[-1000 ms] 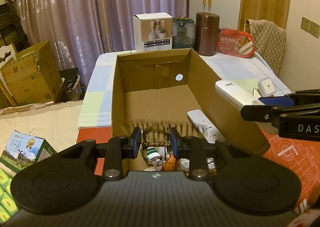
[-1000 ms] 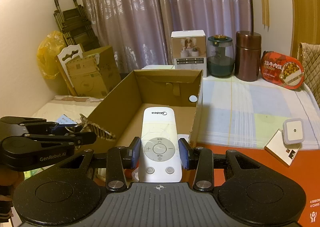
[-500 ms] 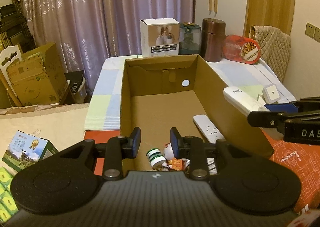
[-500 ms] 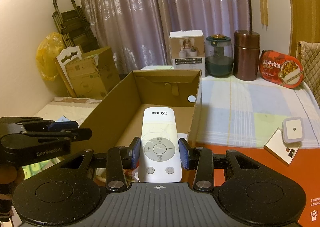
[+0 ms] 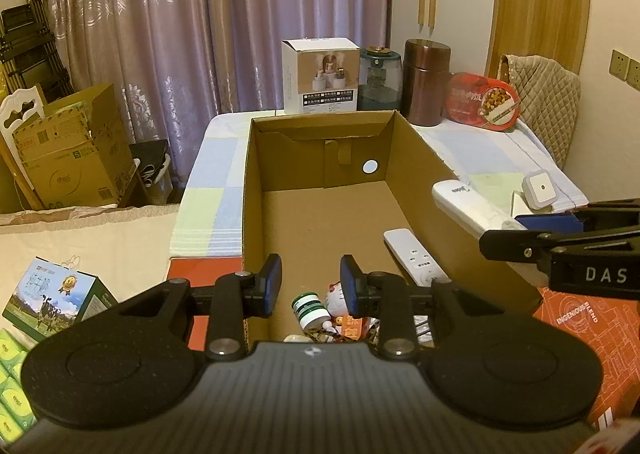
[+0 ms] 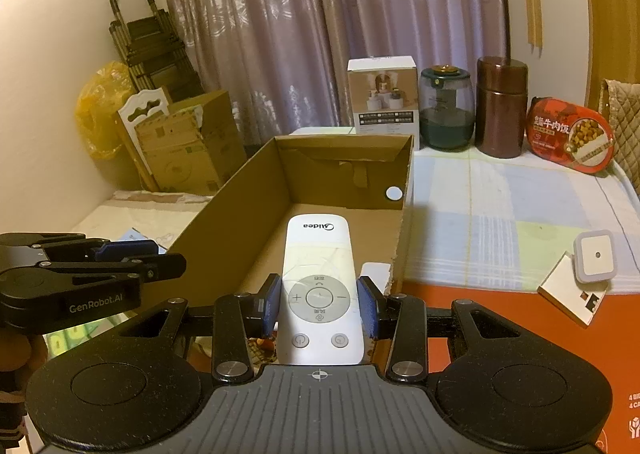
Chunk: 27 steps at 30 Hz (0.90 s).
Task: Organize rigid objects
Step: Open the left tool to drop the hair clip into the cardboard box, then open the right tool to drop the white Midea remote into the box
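Observation:
An open cardboard box [image 5: 256, 189] stands on the table; it also shows in the right wrist view [image 6: 240, 193]. Inside lie a slim white remote [image 5: 414, 258], a small green-capped bottle [image 5: 308, 306], a cat figurine [image 5: 336, 298] and other small items. My left gripper [image 5: 311, 286] is open and empty above the box's near end. My right gripper [image 6: 320, 304] is shut on a white Midea remote [image 6: 318, 286], held at the box's right wall; that remote shows in the left wrist view [image 5: 468, 205].
A white square night light [image 6: 595, 256] lies on a small card on the tablecloth. A white carton [image 6: 382, 93], glass jar [image 6: 446, 113], brown canister [image 6: 502, 105] and red food tin [image 6: 570, 137] stand behind the box. Cardboard boxes [image 5: 72, 157] sit left.
My left gripper let go of a brown patterned item into the box, opened, and rose back from it. My right gripper has kept its hold on the remote and hardly moved.

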Tool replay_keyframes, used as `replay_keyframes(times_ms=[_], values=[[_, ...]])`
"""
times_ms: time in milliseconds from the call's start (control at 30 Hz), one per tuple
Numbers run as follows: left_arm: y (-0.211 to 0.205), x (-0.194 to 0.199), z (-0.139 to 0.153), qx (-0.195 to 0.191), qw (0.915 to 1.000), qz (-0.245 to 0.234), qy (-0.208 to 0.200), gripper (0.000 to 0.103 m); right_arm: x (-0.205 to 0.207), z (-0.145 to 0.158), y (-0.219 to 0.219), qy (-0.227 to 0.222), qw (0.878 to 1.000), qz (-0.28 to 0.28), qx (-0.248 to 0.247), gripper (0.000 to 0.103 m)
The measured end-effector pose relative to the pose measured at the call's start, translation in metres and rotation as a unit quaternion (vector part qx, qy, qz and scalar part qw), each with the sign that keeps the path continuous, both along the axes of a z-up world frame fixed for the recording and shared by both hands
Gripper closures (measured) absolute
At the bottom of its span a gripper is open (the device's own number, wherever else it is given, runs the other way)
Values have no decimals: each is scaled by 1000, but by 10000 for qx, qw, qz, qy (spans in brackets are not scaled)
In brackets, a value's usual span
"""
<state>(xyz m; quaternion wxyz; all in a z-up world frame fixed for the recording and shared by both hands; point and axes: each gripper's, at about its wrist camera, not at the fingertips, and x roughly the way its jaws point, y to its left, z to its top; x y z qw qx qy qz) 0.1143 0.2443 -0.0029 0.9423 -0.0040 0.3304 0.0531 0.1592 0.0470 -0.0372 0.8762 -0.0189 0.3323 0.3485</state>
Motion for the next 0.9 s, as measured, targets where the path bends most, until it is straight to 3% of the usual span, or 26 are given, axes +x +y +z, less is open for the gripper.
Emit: replay_keyframes(times_ms=[633, 900], values=[[-1, 0, 2, -64, 10000, 7, -18, 76, 8, -11, 1, 217, 9997, -47, -36, 65], [-3, -1, 4, -57, 10000, 3, -27, 76, 9, -6, -15, 232, 9986, -148, 441, 64]])
